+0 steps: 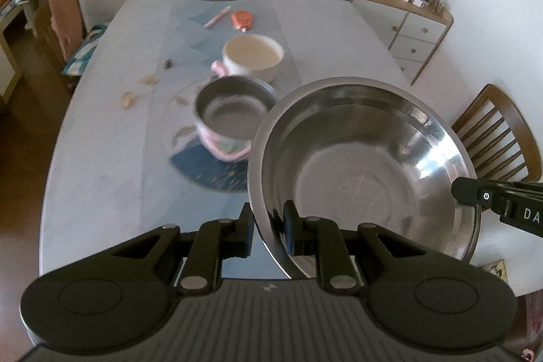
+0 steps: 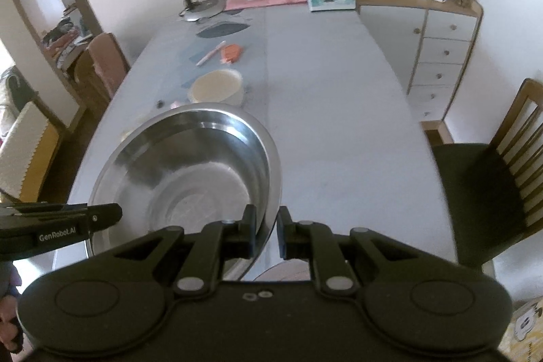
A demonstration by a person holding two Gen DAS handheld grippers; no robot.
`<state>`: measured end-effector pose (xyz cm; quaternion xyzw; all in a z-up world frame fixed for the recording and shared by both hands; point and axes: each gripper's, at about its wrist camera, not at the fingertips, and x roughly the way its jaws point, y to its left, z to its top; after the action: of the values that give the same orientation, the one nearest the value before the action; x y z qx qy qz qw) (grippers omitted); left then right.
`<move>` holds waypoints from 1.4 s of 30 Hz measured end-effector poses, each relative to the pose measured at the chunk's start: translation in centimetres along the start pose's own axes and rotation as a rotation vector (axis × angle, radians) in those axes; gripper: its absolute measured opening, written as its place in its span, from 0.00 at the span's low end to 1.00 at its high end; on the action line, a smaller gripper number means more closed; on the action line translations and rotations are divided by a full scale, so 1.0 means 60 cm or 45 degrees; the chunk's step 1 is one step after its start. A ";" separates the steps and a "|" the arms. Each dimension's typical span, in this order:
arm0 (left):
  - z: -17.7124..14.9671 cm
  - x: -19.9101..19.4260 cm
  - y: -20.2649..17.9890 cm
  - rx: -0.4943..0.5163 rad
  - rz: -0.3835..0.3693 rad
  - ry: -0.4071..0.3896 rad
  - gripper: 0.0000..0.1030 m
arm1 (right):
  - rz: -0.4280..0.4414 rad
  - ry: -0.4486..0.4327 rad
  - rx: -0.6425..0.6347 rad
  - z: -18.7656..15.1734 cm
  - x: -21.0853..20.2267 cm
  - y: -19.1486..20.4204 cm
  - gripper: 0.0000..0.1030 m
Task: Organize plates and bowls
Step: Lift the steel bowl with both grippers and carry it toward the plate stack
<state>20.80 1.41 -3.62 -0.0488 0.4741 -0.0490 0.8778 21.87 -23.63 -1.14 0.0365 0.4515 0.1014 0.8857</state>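
Left gripper [image 1: 268, 234]: black jaws closed on the near left rim of a large, shiny stainless-steel basin [image 1: 363, 172], one pad outside the wall, one inside. Right gripper [image 2: 265, 234]: jaws likewise pinched on the opposite rim of the same basin [image 2: 190, 172]. The basin is held between both tools, tilted, and appears lifted above the pale blue-grey oval table [image 1: 108, 124]; contact with the tabletop cannot be ruled out.

Beyond the basin, a small steel-lined bowl with a pink and white outer shell [image 1: 229, 114] is seen on a dark blue placemat [image 1: 210, 172]. Just behind it stands a cream-glazed ceramic bowl with a pink handle [image 1: 253, 56]. Further out lie a pink pen [image 1: 217, 16] and an orange packet [image 1: 241, 19].

Progress, as judged: early. Three vessels are apart, none nested; the basin is in hand and its destination is not evident. No plates are visible.

View differences: the small steel-lined bowl is shown only by the left wrist camera; in the right wrist view it is hidden behind the basin, with only the cream bowl [image 2: 217, 87] visible above the rim. The right view alone shows the table's bare right half.
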 end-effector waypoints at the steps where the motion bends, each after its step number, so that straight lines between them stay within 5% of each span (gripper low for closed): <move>1: -0.010 -0.007 0.011 -0.002 0.008 -0.001 0.16 | 0.007 0.001 -0.002 -0.007 -0.001 0.008 0.13; 22: -0.180 -0.019 0.201 -0.127 0.176 0.059 0.16 | 0.143 0.116 -0.206 -0.146 0.081 0.209 0.14; 42: -0.279 0.042 0.251 -0.183 0.227 0.134 0.16 | 0.166 0.284 -0.317 -0.245 0.157 0.254 0.15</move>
<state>8.74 15.36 -16.83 -0.0665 0.5242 0.0609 0.8468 13.14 -7.12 -14.91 -0.0559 0.5276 0.2171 0.8193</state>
